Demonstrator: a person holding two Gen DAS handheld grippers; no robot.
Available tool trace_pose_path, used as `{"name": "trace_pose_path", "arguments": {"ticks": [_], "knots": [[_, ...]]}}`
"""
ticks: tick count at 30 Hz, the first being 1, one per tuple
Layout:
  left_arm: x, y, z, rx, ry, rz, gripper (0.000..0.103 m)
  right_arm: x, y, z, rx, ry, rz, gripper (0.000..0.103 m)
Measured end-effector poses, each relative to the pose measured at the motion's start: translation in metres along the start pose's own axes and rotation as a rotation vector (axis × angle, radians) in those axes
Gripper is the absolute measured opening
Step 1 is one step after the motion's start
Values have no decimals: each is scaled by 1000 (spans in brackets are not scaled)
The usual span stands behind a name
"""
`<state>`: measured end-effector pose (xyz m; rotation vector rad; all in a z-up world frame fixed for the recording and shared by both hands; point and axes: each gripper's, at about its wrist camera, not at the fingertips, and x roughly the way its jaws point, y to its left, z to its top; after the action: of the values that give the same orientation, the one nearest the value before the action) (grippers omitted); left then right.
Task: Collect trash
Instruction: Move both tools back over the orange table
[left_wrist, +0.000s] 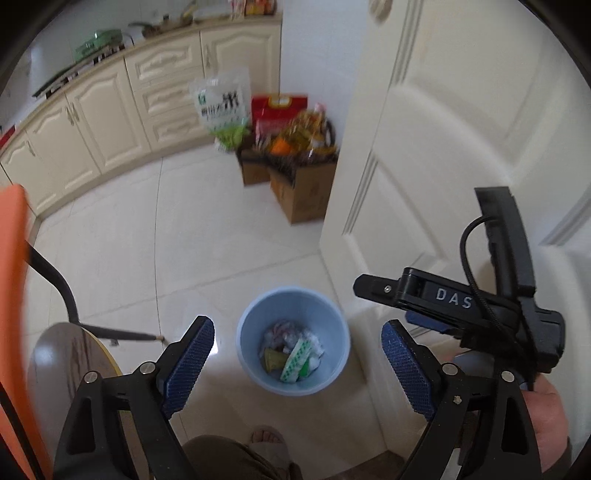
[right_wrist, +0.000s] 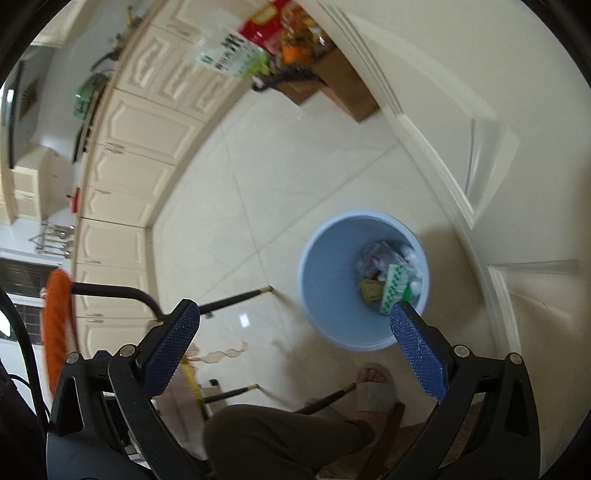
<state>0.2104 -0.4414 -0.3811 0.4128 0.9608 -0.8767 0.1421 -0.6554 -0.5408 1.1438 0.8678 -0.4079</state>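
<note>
A light blue trash bin (left_wrist: 251, 325) stands on the tiled floor beside a white door. It holds crumpled wrappers and a green-and-white packet (left_wrist: 295, 356). My left gripper (left_wrist: 297, 328) is open and empty, high above the bin. My right gripper (right_wrist: 295, 314) is open and empty, also above the floor, with the bin (right_wrist: 325, 280) just right of centre between its fingers. The right gripper's body (left_wrist: 480, 295) shows at the right of the left wrist view, held in a hand.
A white door (left_wrist: 443, 129) is close on the right. Cardboard boxes with bags (left_wrist: 295, 155) stand in the corner by cream cabinets (left_wrist: 110, 110). An orange chair (left_wrist: 13, 258) and a round table edge (left_wrist: 66, 354) are at left. My foot (right_wrist: 373, 391) is below.
</note>
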Motion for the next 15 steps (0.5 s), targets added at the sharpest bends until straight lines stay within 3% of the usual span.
{"name": "trace_pose_path", "arguments": {"ticks": [7,15], "knots": [[-108,28,-31,-68,-195,10,90,-73,76,-21,-136,-114,91,103],[-214,79,-106,-215,-392,150,98,-129,187,-74,-374,-176,189,103]]}}
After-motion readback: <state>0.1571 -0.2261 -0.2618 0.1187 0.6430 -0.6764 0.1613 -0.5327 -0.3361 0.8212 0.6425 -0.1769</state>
